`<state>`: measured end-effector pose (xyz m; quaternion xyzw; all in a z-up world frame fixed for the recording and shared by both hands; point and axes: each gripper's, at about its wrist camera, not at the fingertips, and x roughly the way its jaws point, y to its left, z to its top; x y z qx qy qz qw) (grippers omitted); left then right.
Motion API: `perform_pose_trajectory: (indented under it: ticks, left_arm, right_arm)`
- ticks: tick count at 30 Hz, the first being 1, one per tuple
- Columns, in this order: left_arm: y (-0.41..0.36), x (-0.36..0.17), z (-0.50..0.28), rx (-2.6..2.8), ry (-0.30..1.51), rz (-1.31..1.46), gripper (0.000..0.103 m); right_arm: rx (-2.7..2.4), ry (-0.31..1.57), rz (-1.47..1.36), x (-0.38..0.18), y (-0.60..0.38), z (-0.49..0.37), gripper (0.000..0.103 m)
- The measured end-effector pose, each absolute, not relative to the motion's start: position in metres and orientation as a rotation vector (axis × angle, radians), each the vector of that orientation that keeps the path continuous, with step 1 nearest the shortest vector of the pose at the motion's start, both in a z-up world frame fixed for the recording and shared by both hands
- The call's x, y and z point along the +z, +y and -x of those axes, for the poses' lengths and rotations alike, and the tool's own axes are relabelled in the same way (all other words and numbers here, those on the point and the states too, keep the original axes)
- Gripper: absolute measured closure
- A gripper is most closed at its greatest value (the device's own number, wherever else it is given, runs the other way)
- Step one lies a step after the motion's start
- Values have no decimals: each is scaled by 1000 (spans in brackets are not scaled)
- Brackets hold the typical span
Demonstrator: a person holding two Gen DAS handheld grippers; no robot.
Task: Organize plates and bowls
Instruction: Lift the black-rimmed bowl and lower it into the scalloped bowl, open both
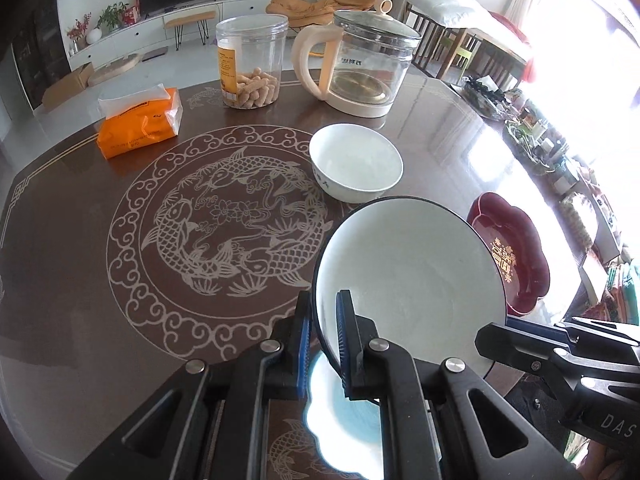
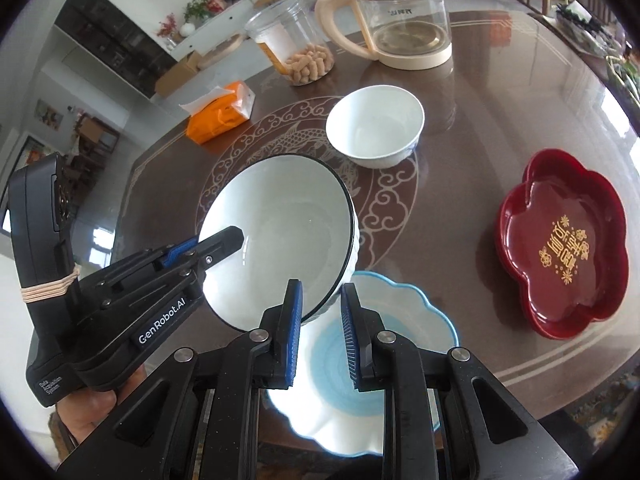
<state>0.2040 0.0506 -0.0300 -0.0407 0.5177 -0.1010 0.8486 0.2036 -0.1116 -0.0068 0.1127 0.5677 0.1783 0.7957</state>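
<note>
Left gripper [image 1: 325, 344]: pads clamped on a rim, pitched steeply downward.
Right gripper [image 2: 320, 334]: jaws narrowly parted, whether gripping unclear, pitched steeply downward.

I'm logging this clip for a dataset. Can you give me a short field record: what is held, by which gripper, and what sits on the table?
held: black-rimmed bowl, tilted, off the table
left gripper: shut on that bowl's rim
right gripper: rim between its fingers; grip unclear
below the bowl: blue plate, on the table
also on table: white bowl, red tray, kettle, jar, tissue pack
</note>
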Motion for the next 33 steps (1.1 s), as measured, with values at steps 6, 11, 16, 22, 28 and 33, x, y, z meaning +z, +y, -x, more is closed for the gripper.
perform_pose_trajectory:
  ticks: [6, 11, 16, 22, 28, 33]
  left_arm:
    - [26, -46, -166, -208, 1075, 77, 92]
    - [23, -66, -154, -190, 1100, 95, 91]
    - [25, -85, -149, -175, 1124, 115, 91]
    - [28, -101, -147, -173, 1143, 137, 91]
    - [27, -102, -143, -182, 1135, 125, 91]
    - [26, -101, -138, -187, 1124, 122, 90]
  right_arm:
    - [365, 1239, -218, -20, -135, -166, 81]
    - [357, 1268, -217, -41, -141, -153, 81]
    - [360, 1293, -220, -62, -142, -148, 81]
    - [357, 1302, -206, -75, -140, -149, 81]
    - [371, 1297, -200, -80, -141, -149, 81]
    - [394, 1258, -198, -81, -143, -144, 74]
